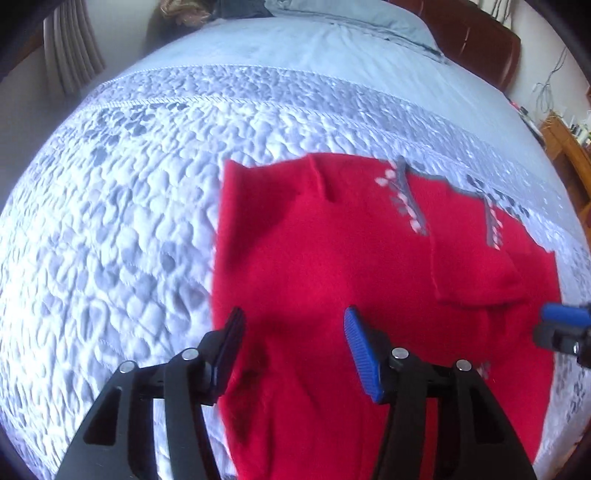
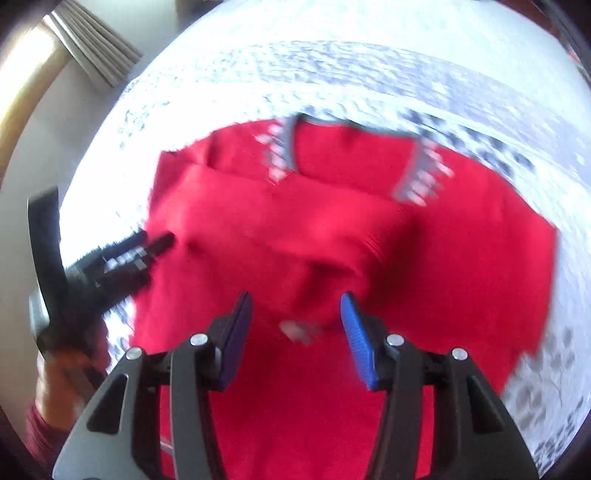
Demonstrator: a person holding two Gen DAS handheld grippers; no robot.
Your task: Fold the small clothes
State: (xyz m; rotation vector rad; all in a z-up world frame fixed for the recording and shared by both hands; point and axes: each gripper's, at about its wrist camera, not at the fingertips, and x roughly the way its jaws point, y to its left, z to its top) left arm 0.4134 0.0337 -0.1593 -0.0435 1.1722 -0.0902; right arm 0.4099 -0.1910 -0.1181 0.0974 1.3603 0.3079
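Note:
A small red garment (image 1: 332, 251) with grey and pink patterned neck trim lies spread on the quilted bed cover; it also shows in the right wrist view (image 2: 332, 229). One sleeve is folded inward over the body. My left gripper (image 1: 293, 321) is open and empty, just above the garment's left part. My right gripper (image 2: 297, 308) is open and empty above the garment's lower middle; its blue tip shows at the right edge of the left wrist view (image 1: 563, 314). The left gripper shows in the right wrist view (image 2: 147, 247) at the garment's left edge. That view is blurred.
The pale blue quilted bed cover (image 1: 129, 206) stretches all round the garment. Pillows (image 1: 354, 18) and a brown headboard (image 1: 476, 33) stand at the far end. A curtain (image 1: 70, 48) hangs at the left, and a wooden shelf (image 1: 569, 147) stands at the right.

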